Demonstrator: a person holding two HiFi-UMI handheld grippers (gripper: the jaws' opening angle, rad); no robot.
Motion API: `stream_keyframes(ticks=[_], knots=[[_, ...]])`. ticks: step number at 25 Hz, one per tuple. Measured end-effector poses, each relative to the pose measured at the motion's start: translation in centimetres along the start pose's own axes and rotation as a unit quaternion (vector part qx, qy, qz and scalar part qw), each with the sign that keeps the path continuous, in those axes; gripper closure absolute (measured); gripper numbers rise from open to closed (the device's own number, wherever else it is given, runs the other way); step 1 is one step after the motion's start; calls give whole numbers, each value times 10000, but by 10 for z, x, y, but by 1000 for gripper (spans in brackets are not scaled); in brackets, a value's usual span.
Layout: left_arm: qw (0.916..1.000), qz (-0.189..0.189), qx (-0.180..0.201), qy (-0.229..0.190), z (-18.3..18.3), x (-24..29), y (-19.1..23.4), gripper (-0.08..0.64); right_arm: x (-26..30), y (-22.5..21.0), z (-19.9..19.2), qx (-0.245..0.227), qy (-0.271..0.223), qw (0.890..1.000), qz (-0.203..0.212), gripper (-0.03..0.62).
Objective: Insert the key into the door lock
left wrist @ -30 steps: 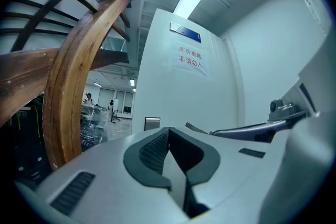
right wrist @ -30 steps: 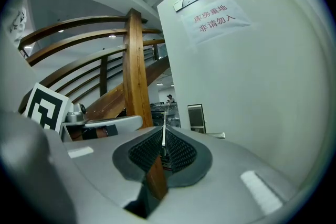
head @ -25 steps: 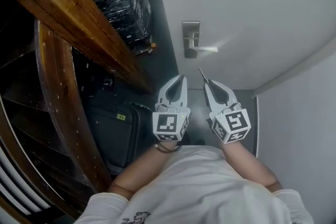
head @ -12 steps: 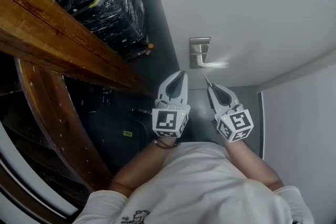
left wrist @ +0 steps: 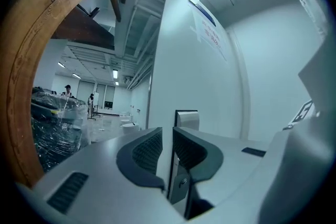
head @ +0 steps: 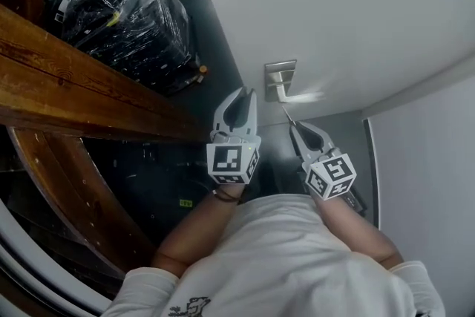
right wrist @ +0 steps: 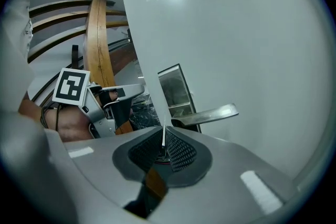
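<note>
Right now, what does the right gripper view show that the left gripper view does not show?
Only the right gripper view: the key clamped in the right gripper, the lever handle, and the left gripper seen from outside. Only the left gripper view: the left gripper's own jaws, which have just been opening, with nothing held between them, and a bright hall with ceiling lights. Both: the white door, its metal lock plate and the paper notice.
</note>
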State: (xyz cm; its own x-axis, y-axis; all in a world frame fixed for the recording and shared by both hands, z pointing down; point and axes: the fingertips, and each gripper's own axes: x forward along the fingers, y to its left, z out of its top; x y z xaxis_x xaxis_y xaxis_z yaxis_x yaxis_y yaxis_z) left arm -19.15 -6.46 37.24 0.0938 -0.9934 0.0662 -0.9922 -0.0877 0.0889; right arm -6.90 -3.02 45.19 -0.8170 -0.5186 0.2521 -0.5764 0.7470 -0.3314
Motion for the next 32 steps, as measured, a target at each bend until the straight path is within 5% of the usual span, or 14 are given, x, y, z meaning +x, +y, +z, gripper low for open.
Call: stream_keyframes(ticks=[6,19,32], knots=[[9994,221,-168,230,-11,18,18,448,9,-5,-18,239,217,9994,84,566],[9990,389,-131,157,-5,38,24,443,32,-28,-37,786,491,9954,223,566],[9986,470,90,222,-5,40,24,445,58,-65,-58,2106,352,9769,128,568]])
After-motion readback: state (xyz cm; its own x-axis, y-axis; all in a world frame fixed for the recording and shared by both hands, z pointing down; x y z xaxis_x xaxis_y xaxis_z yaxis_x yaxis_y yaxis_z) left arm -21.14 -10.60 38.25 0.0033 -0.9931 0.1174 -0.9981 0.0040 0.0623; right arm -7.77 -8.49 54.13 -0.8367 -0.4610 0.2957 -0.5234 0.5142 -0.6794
